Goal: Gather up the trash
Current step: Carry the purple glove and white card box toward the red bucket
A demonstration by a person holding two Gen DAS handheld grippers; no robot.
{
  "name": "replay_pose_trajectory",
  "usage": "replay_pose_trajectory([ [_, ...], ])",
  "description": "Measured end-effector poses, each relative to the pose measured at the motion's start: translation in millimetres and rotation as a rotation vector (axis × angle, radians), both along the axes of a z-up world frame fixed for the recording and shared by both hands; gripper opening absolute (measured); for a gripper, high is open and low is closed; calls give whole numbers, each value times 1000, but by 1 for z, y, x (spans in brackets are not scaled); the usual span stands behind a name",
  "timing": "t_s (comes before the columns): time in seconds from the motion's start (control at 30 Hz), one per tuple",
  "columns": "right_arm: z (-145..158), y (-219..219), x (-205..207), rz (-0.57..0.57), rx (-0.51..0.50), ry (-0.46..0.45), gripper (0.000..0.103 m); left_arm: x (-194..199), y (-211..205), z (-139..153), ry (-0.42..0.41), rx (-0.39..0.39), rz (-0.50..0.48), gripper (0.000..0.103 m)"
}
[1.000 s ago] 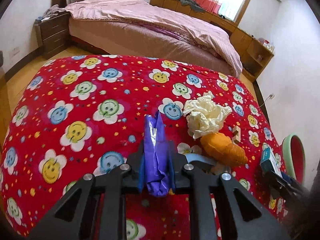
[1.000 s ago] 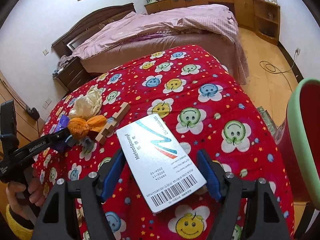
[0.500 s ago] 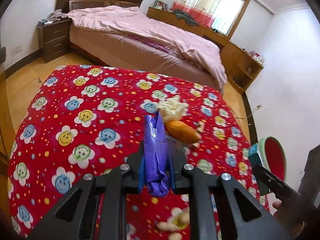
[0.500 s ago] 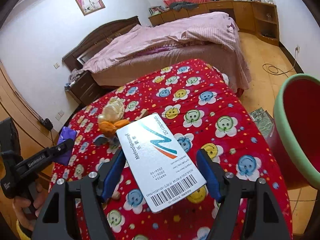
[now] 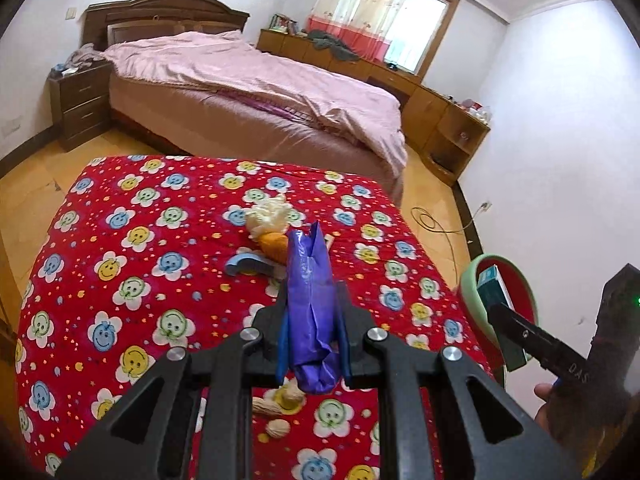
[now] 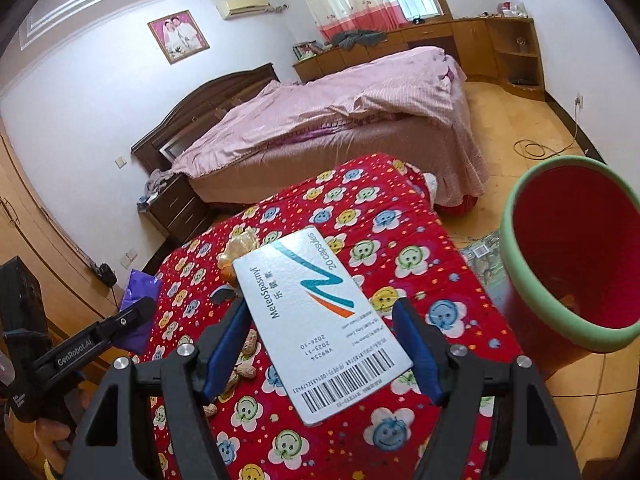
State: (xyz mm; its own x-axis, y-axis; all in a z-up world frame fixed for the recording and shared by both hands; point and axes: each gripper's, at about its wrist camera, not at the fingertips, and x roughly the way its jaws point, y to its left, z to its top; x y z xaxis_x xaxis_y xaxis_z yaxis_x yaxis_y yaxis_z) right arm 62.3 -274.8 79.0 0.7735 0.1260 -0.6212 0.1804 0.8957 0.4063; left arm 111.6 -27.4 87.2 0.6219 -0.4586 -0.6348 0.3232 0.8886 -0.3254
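Observation:
My left gripper [image 5: 314, 320] is shut on a crumpled purple plastic wrapper [image 5: 310, 300], held above the red smiley-flower tablecloth [image 5: 140, 280]. My right gripper [image 6: 320, 340] is shut on a white medicine box [image 6: 320, 320] printed "MeteoSpasmyl", held above the table's right side. A red bin with a green rim [image 6: 568, 256] stands on the floor to the right; it also shows in the left wrist view [image 5: 468, 280]. On the table lie a cream crumpled wad [image 5: 268, 216], an orange wad [image 5: 274, 242], a blue scrap [image 5: 244, 266] and peanuts [image 5: 280, 400].
A bed with a pink cover [image 5: 248, 80] stands beyond the table, with a nightstand [image 5: 80, 104] to its left. Wooden cabinets [image 5: 448, 128] line the far wall. A cable [image 5: 436, 224] lies on the wooden floor near the bin.
Both grippers have risen and pulled back from the table, still holding their items. The right gripper with the box has swung toward the bin, which now shows more fully.

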Motion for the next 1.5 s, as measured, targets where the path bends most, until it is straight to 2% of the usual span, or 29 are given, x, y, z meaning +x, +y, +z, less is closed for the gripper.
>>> replay_pose_trajectory([
  [0.4, 15, -22, -25, -66, 8, -47, 75, -20, -22, 15, -43, 1, -69, 19],
  [0.97, 32, -36, -36, -97, -7, -71, 75, -20, -44, 22, -52, -9, -109, 19],
  [1.23, 36, -50, -38, -125, -10, -81, 75, -14, -72, 29, -62, -6, -158, 18],
  [1.5, 38, -78, -40, -182, -20, -72, 75, -8, -118, 32, -67, -17, -237, 18],
])
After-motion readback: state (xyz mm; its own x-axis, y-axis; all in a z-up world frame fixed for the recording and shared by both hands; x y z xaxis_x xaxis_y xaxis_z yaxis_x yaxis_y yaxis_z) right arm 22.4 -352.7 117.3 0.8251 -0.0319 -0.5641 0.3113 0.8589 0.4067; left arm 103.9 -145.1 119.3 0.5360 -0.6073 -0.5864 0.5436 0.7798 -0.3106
